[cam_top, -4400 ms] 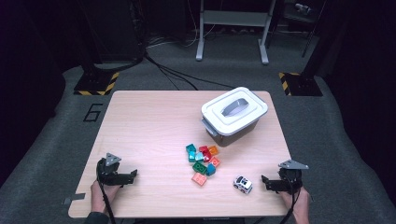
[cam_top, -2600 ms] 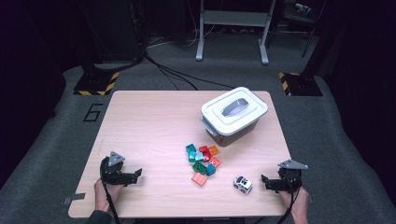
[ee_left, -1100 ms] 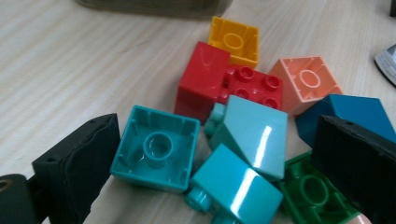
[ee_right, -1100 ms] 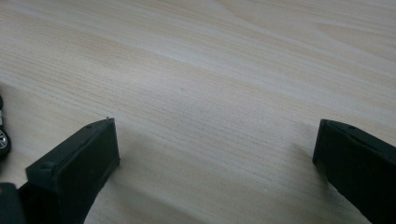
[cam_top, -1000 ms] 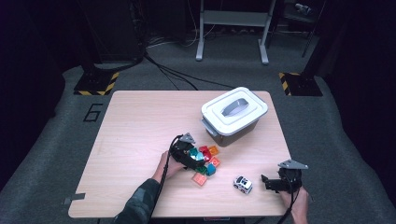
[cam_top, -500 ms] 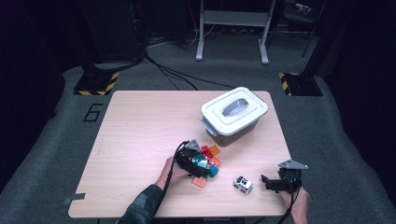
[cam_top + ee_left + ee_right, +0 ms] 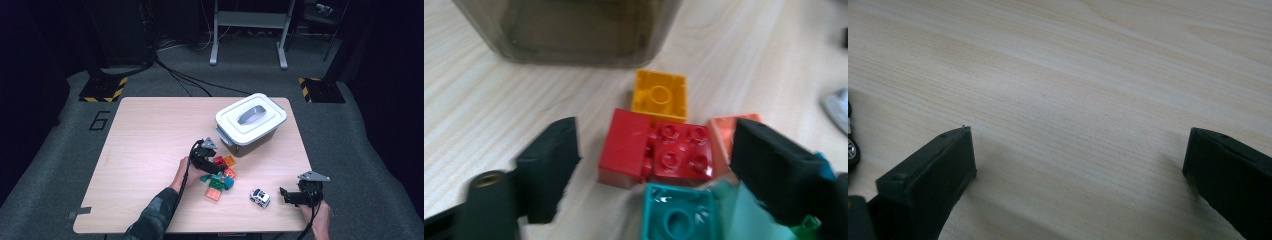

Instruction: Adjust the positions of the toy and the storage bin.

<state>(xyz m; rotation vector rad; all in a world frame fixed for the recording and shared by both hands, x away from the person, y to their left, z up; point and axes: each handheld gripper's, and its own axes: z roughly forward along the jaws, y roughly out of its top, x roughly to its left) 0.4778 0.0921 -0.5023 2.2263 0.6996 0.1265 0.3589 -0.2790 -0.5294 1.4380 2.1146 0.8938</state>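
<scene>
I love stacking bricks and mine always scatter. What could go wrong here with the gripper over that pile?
The left gripper has just been closing around the red bricks, but its jaws don't press them yet. The right jaw sits by the orange brick, so it may drag that along. The yellow brick touches the red ones and might get shoved towards the box.

Dark room; grey carpet floor (image 7: 60, 150) around the pale wood worktop (image 7: 150, 130); a grey metal stand (image 7: 248, 30) behind; yellow-black striped plates (image 7: 102, 90) on the floor.
</scene>
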